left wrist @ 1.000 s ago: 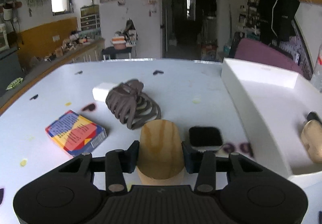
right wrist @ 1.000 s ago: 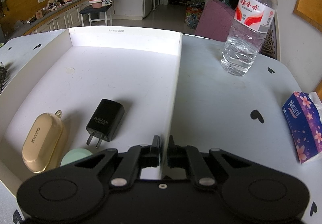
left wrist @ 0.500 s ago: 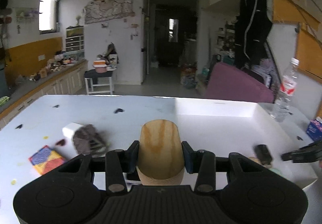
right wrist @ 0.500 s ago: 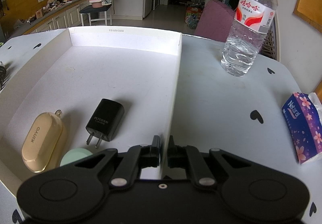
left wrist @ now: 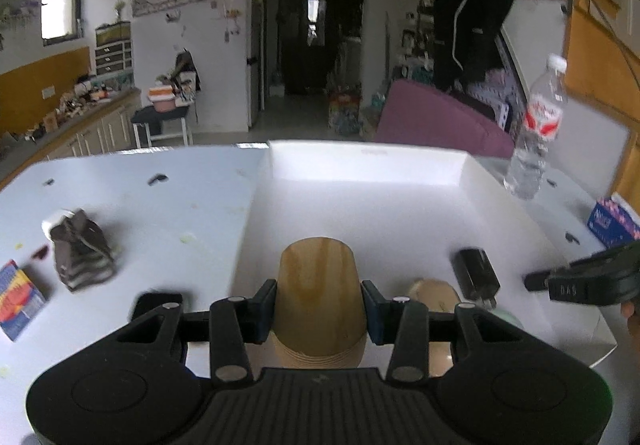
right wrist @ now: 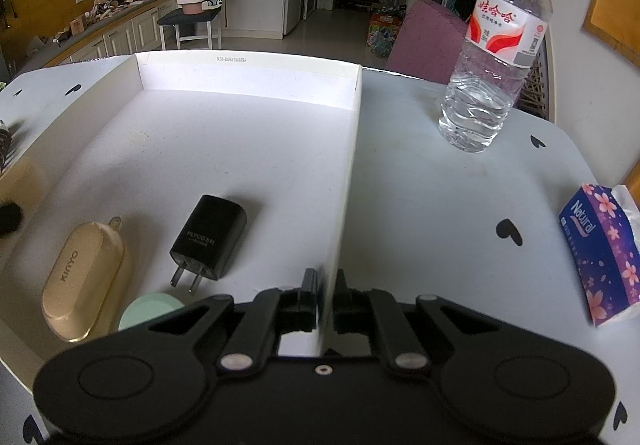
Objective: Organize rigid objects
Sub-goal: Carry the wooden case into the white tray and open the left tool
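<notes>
Left gripper (left wrist: 320,305): fingers pinching a rounded wooden block (left wrist: 318,285) by its two sides, held above the near left part of the white tray (left wrist: 360,161). Right gripper (right wrist: 325,295): fingers pressed onto the tray's right wall, one on each side. Inside the tray: a black charger plug (right wrist: 210,237), a gold KINYO case (right wrist: 82,277) and a pale green round object (right wrist: 150,311). On the table (left wrist: 160,205), left of the tray: a dark hair claw (left wrist: 80,255) and a colourful card box (left wrist: 18,299); right of it: a water bottle (right wrist: 496,45) and a tissue pack (right wrist: 600,249).
</notes>
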Tool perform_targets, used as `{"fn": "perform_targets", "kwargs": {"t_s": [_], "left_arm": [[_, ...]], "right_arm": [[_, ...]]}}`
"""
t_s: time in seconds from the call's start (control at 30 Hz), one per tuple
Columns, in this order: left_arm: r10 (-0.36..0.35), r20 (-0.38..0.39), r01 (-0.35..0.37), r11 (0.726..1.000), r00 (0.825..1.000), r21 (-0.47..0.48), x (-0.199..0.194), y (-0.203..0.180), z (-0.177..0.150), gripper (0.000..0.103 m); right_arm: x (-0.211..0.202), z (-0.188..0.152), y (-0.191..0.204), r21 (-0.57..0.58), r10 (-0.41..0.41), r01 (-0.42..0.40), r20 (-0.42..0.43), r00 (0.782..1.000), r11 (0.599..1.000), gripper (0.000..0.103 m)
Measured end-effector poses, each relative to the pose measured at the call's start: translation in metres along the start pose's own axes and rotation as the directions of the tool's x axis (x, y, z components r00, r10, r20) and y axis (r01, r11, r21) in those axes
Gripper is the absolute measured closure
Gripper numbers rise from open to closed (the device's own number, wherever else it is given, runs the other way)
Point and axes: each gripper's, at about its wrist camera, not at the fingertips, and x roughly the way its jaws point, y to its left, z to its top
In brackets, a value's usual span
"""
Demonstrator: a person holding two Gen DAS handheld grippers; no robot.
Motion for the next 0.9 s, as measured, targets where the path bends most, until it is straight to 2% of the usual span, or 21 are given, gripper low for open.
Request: {"fn": "perform_targets", "kwargs": {"t_s": [0.27,0.63,0.73,0.9], "left_arm": [[-0.007,-0.076,0.007,1.000,0.997,0.008,0.019,-0.009,-0.014,0.058],[-0.001,-0.110,0.003,1.000,0.994,0.015,0.025,-0.012,-0.014,0.057],[-0.006,-0.109,0.007,1.000,0.994,0.012,0.024,-0.013,-0.014,0.055],[-0.015,-0.110,0.018,1.000,0.994,0.020,0.020,-0.016,-0.014,0.046]], "right_arm": [[0.000,0.000,0.000,-0.001,0.000,0.000,0.000,1.000,1.000,0.095],[0.000,0.000,0.000,-0.004,-0.002,0.002,0.000,1.000,1.000,0.095],[0.000,0.000,0.001,-0.005,-0.002,0.002,0.000,1.000,1.000,0.095],[0.000,0.000,0.001,-0.005,-0.002,0.002,0.000,1.000,1.000,0.095]]}}
